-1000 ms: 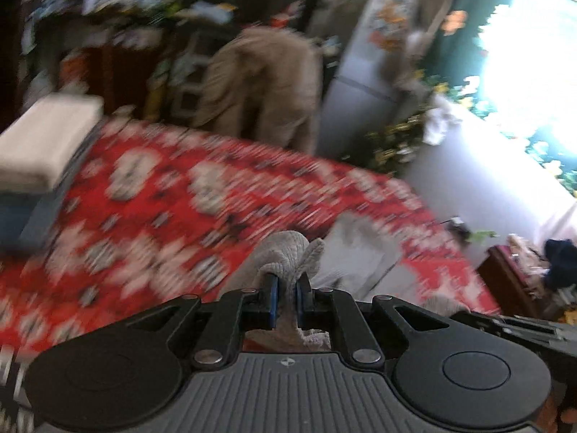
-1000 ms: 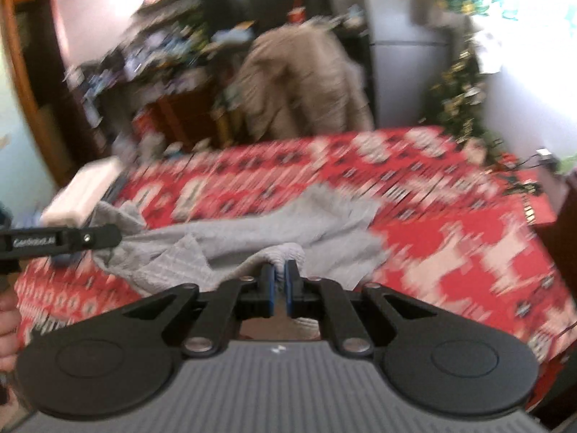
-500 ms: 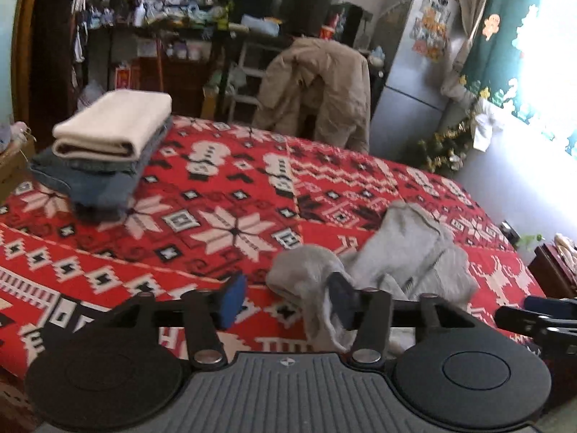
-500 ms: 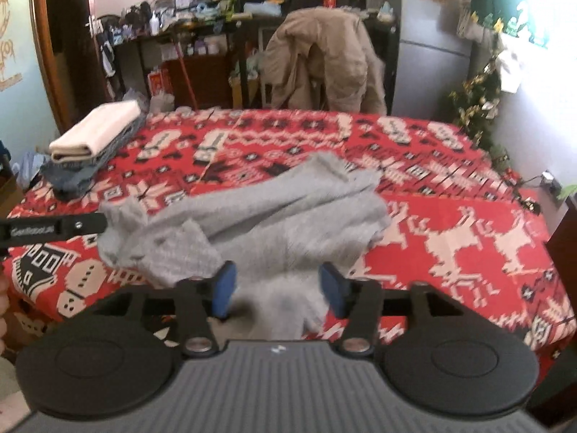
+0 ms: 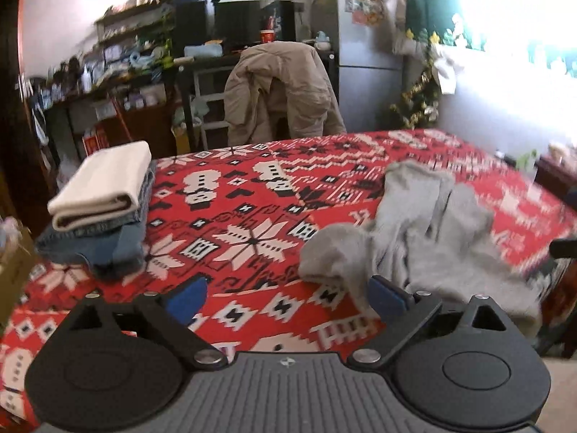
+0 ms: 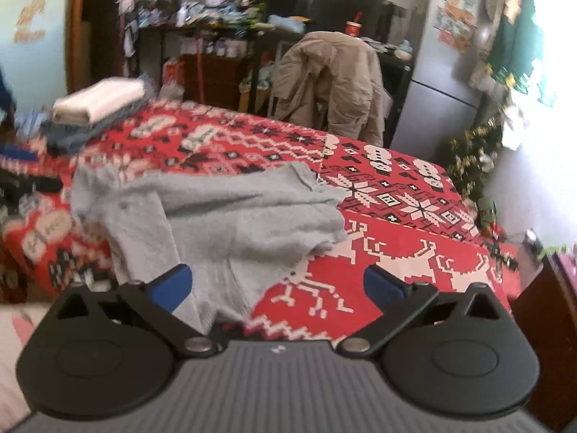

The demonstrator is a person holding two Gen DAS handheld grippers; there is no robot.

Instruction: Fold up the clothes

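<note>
A grey knit garment [image 5: 425, 238] lies crumpled on the red patterned blanket [image 5: 245, 216], its near edge hanging off the front of the bed [image 6: 202, 223]. My left gripper [image 5: 288, 297] hovers just in front of its left corner, jaws opening wide, pads off the cloth; a lump of grey fabric lies between and beyond the blue pads. My right gripper [image 6: 277, 287] is over the garment's near hem, jaws opening wide too, with loose cloth draped by its left pad and nothing gripped.
A folded stack, a cream cloth [image 5: 104, 187] on denim [image 5: 93, 249], sits at the bed's far left corner. Behind the bed stand a chair with a tan jacket [image 5: 281, 90], cluttered shelves [image 5: 137, 54] and a fridge [image 5: 368, 47]. A dark side table [image 6: 541, 324] stands at right.
Both grippers were shut on the grey garment a second ago; they have opened wide and let it go. The garment has dropped onto the blanket and both hands have sunk a little.
</note>
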